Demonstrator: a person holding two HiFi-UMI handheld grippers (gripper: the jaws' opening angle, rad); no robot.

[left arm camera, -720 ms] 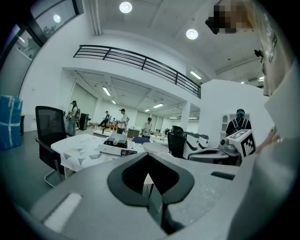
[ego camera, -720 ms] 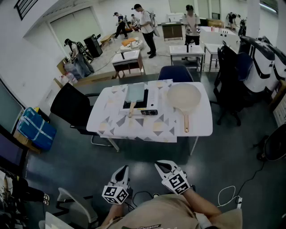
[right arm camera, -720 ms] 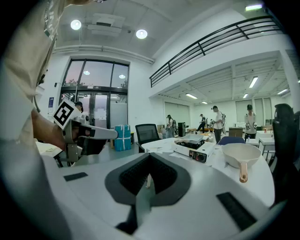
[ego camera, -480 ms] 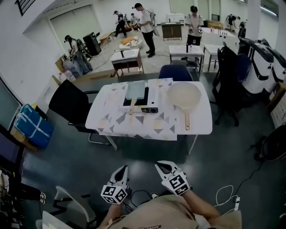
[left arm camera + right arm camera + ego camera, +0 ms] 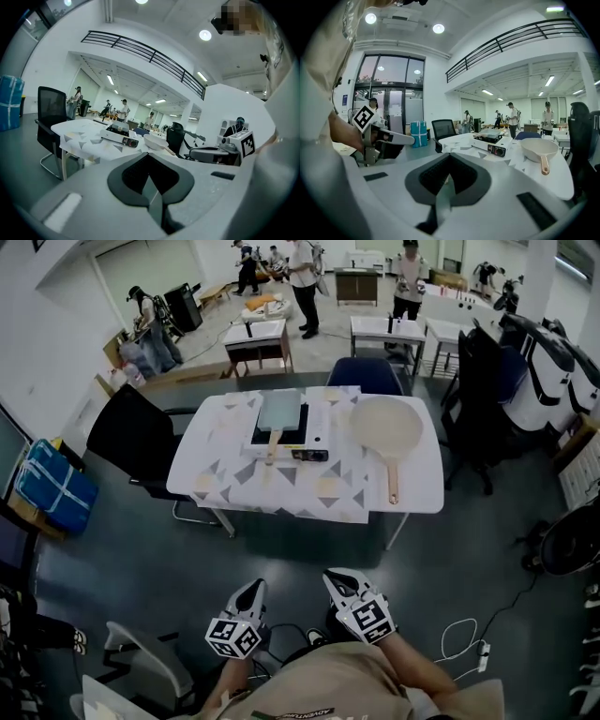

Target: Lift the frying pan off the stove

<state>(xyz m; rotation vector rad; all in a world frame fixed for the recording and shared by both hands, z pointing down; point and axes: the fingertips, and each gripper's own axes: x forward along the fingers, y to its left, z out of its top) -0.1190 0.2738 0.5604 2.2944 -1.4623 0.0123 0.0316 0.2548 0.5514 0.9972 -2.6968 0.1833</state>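
1. Frying pan (image 5: 281, 412) (the pale rectangular one with a wooden handle) sits on the portable stove (image 5: 292, 441), near the middle of the white table (image 5: 417, 493), with its handle pointing toward the person.
2. Left gripper (image 5: 251, 592) and right gripper (image 5: 337, 579) hang close to the person's body, well apart from the table. Both pairs of jaws are pressed together with nothing between them.
3. Risk: a round cream pan (image 5: 385, 425) lies just beside the stove on the table, and reaching for it would be the wrong pick.
4. Risk: arriving with the jaws closed would knock the handle instead of gripping it, perhaps shifting the stove.
5. Risk: held only by the end of its handle, the pan will likely tip forward.
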